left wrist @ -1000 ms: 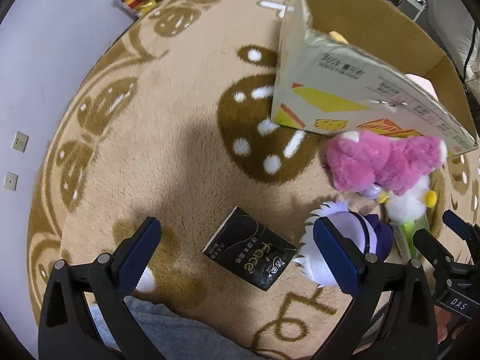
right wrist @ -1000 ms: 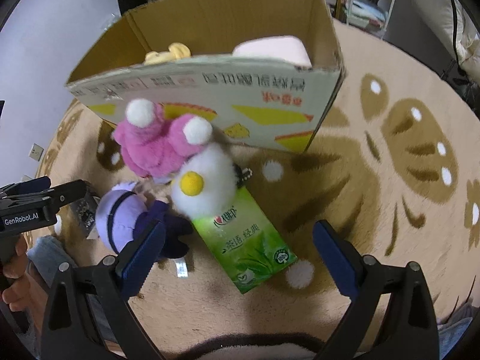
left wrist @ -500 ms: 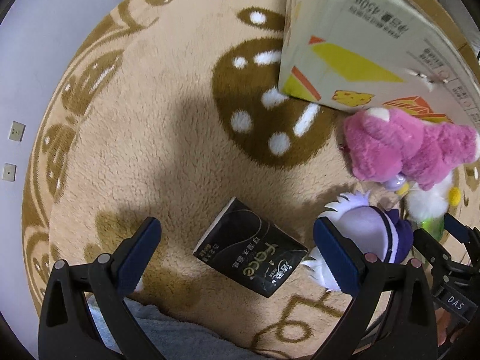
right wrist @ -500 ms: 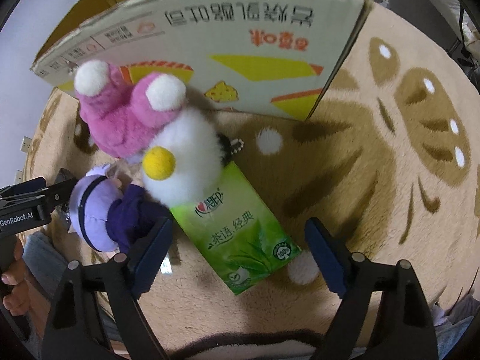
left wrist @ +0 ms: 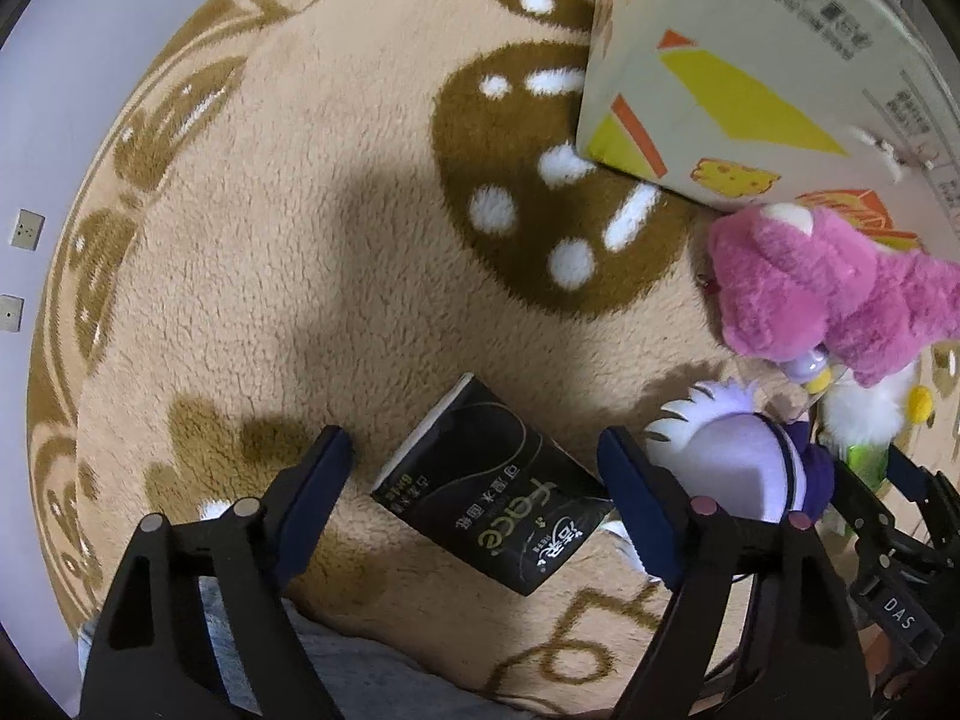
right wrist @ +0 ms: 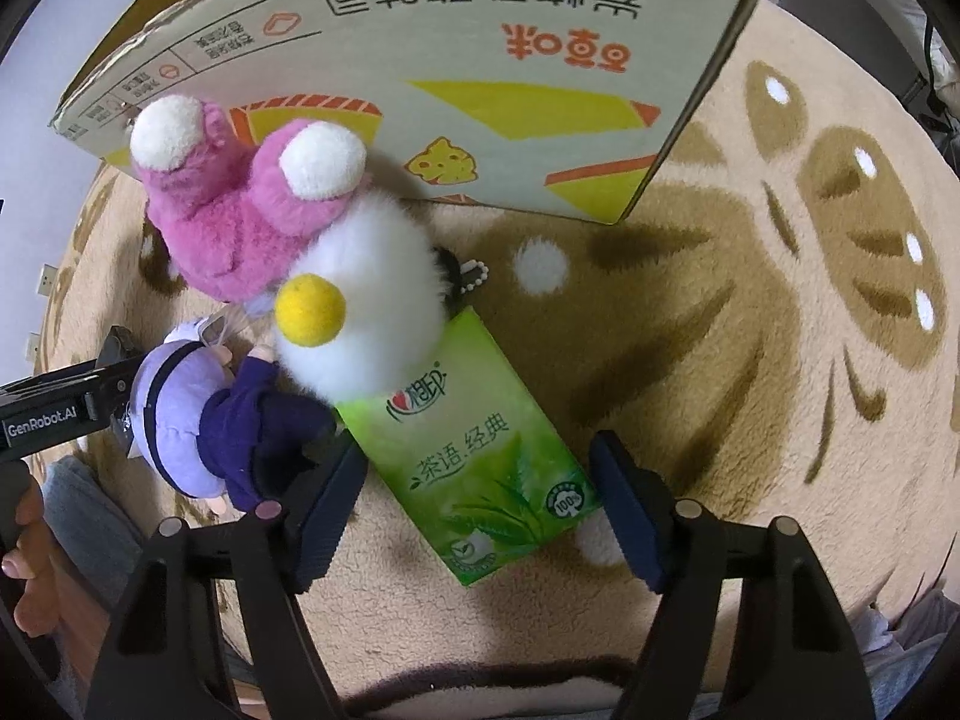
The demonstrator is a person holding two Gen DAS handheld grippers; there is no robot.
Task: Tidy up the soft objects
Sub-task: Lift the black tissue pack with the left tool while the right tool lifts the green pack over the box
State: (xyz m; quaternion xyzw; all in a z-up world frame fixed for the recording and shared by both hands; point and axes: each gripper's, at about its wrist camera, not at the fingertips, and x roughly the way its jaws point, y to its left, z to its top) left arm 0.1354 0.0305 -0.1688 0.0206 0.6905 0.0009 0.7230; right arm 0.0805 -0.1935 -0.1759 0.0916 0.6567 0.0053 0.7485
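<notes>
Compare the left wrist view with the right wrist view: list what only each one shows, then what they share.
Only the left wrist view shows the black tissue pack lying between the open left tool.

Only the right wrist view shows the green tissue pack's full face, lying between the open right tool, and the white ends on the pink plush's limbs.

Both show the cardboard box, pink plush, white fluffy toy, purple doll and patterned rug.
</notes>
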